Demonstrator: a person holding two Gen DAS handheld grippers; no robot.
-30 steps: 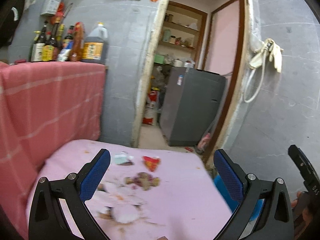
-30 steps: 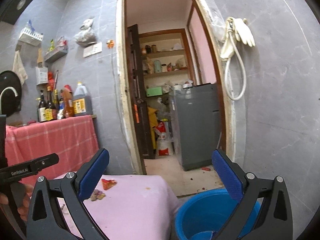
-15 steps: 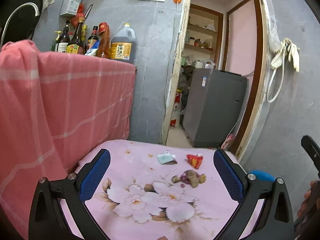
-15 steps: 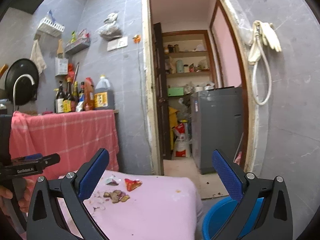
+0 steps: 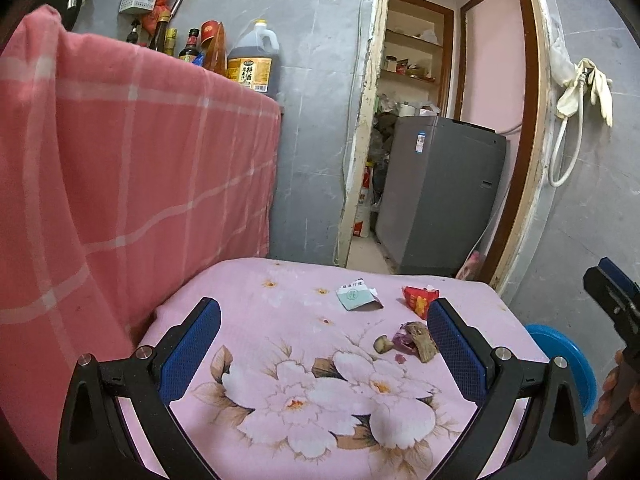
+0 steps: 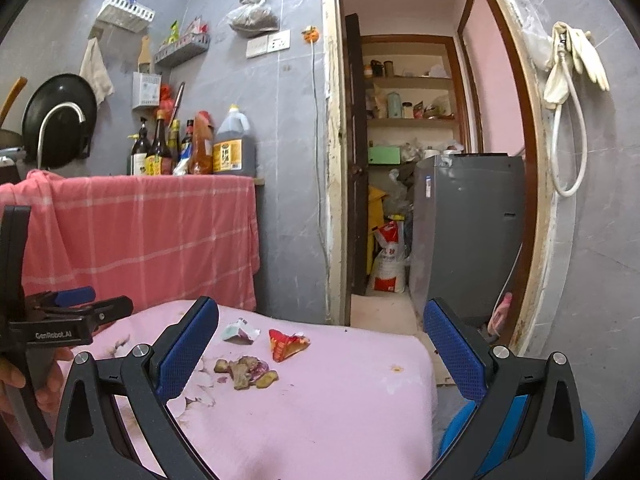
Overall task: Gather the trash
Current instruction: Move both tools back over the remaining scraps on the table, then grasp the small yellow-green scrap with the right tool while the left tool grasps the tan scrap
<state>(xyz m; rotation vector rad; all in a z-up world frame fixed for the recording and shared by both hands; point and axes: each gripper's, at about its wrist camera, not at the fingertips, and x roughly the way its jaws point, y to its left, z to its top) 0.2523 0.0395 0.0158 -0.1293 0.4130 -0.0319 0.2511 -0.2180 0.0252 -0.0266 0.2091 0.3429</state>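
On the pink cloth (image 6: 340, 408), scraps (image 6: 246, 372) lie just ahead of the empty, spread right gripper (image 6: 320, 356); left gripper (image 5: 324, 344) equally released, farther back.

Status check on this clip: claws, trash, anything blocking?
Left claw and right claw open, empty. Red wrapper, white packet, peel scraps loose on pink cloth. Nothing blocking.

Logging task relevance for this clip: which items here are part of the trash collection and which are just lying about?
Job:
white-green wrapper
red wrapper
food scraps
blue bucket
left gripper and right gripper, jaws open

Lying about:
sauce bottles
washing machine
rubber gloves
red checked cloth
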